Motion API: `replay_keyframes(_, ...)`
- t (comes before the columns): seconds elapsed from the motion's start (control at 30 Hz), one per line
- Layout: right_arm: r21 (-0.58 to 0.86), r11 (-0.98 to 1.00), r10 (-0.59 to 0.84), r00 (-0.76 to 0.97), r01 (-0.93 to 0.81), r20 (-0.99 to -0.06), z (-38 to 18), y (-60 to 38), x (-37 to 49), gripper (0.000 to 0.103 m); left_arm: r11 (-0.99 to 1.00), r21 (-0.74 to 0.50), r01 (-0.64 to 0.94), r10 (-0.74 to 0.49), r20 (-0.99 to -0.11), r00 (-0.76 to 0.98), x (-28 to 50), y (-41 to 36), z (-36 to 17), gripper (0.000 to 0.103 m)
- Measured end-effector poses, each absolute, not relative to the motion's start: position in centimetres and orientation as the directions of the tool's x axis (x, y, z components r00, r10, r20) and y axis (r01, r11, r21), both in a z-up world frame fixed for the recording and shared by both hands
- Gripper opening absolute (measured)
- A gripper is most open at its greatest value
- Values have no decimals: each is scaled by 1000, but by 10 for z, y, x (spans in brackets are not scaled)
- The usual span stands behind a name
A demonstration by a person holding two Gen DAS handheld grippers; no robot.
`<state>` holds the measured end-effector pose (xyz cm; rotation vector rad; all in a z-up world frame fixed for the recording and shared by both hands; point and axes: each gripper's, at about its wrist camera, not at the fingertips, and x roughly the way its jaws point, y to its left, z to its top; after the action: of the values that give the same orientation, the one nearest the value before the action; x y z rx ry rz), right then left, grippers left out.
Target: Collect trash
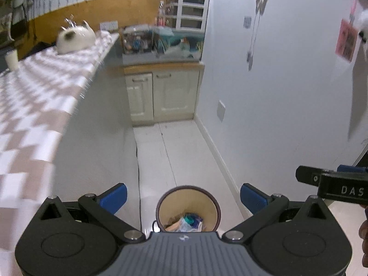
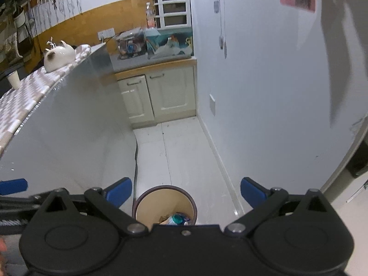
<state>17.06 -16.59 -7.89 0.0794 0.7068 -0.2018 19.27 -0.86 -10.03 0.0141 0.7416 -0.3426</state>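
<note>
At nine to ten o'clock in both views runs a counter (image 1: 34, 105) under a checked cloth, with a white cup (image 1: 12, 60) at its near end and a white teapot (image 1: 74, 37) farther along. Neither looks like trash, though the left view is blurred and small scraps on the cloth would be hard to tell.

The left gripper (image 1: 182, 195) hangs wide open with nothing between its blue pads (image 1: 115, 195). At six o'clock, straight below it on the pale floor, stands the round bin (image 1: 161, 203), brown-rimmed and tan inside. In its bottom lies the trash (image 1: 187, 222): crumpled clear plastic, something teal and a scrap of brown card.

At twelve o'clock a cream cabinet (image 1: 161, 94) carries cluttered clear boxes.

The right gripper (image 2: 186, 192) is likewise spread wide and empty, held over the same bin (image 2: 142, 204), whose trash (image 2: 177, 219) shows at six o'clock just above the gripper body. The right gripper's finger also pokes into the left view at three o'clock.

I judge the contents light, soft and crushable, so a pinch on a bunched fold of plastic should hold, while smooth film may slip from the pads. The bin itself looks light, thin-walled and stiff; its rim is the obvious place to grip, one wall between the jaws, though a one-sided hold may tip it.
</note>
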Motion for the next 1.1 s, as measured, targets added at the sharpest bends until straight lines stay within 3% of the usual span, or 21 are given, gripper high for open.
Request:
replay_keyframes(0.5,25,989,-107,812,148,-574,-23,-122,110,102,971,-98,216,-232,-589,774,129,63,-45,103)
replay_keyframes(1.1,-2,995,-83,841,97,-535,-1,-87,54,102,973,-162,167,-231,-582,780,85,115,-38,103)
